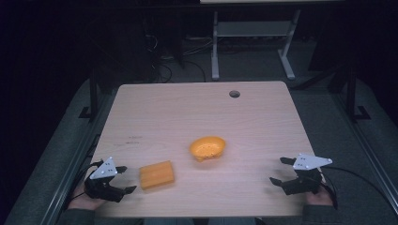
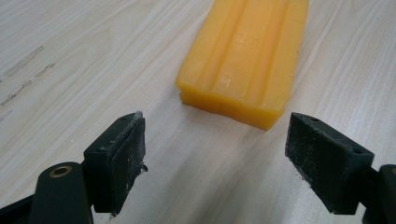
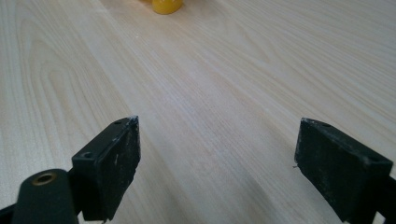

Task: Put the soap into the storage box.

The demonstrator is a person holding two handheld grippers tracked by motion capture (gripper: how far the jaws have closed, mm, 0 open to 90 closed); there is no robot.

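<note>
Orange block [image 1: 156, 174] lies flat on the wooden table [image 1: 197, 112], just ahead of the left gripper [image 1: 123, 179], whose jaws stand wide apart and hold nothing. In the left gripper view the ridged block [image 2: 243, 56] sits just beyond the pads, not touching them. Right gripper [image 1: 279, 170] rests well away on the far side, jaws spread and empty too. Orange bowl [image 1: 207, 147] sits between both, farther out; its edge [image 3: 166, 6] peeks ahead of the right jaws.
</note>
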